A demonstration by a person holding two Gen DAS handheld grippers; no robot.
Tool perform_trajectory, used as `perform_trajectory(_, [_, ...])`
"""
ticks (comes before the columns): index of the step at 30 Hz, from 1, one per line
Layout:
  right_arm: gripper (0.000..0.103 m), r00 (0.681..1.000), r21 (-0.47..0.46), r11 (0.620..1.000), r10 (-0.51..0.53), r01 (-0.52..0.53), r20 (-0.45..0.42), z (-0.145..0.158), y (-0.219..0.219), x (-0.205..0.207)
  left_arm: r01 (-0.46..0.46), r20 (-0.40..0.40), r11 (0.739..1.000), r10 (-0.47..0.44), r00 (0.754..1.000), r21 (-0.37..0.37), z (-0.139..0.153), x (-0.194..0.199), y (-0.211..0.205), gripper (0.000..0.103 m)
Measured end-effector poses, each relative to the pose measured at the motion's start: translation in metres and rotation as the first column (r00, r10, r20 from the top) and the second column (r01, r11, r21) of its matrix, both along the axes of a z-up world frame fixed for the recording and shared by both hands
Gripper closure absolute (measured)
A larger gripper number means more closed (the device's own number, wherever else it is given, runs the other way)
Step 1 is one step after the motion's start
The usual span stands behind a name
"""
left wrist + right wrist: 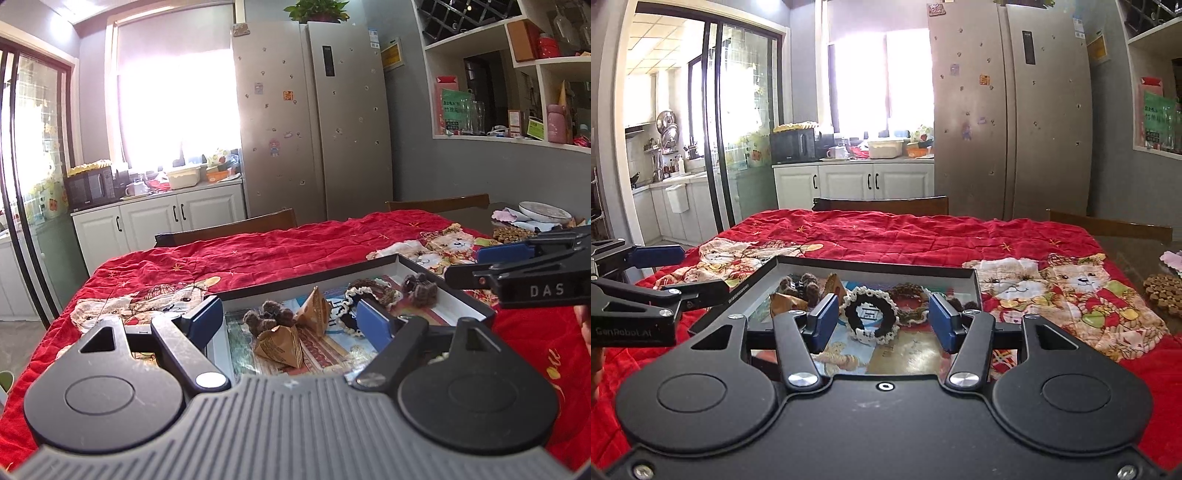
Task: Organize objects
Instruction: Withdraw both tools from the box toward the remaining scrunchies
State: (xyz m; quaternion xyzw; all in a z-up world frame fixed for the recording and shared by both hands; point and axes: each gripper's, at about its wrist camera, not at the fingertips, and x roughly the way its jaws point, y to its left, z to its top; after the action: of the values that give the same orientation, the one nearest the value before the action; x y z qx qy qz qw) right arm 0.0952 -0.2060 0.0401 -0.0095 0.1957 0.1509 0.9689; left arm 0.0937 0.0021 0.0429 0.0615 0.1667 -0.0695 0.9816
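A shallow dark-rimmed tray [295, 277] [875, 263] lies on the red quilt over the table. In it lie two brown paper pyramids [280, 345], a fuzzy brown clip [271, 319], a black-and-white lace scrunchie [851, 314], a brown scrunchie [908, 295] and another fuzzy brown piece [419, 290]. My left gripper [290, 325] hovers open over the tray's left part, above the paper pyramids, touching nothing. My right gripper [884, 323] is open above the lace scrunchie, its blue pads clear of it. Each gripper shows at the side of the other's view.
Two wooden chair backs [882, 205] [1108, 225] stand at the table's far edge. At the table's right end are a plate [539, 212], some cloth and a wooden trivet [1163, 295]. A fridge [1008, 110] and a counter stand behind.
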Motion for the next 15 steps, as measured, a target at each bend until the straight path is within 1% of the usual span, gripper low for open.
perform_trajectory(10, [0.050,1.000,-0.019,0.999,-0.027,0.027,0.012,-0.001,-0.018,-0.023,0.022,-0.021,1.000,-0.022,1.000,0.005,-0.009,-0.014,-0.001,0.016])
perform_trajectory(15, [0.050,0.999,-0.044,0.998,-0.048,0.047,-0.021,-0.017,-0.023,-0.022,0.038,-0.057,0.999,-0.038,0.998,0.000,-0.021,-0.017,0.000,0.016])
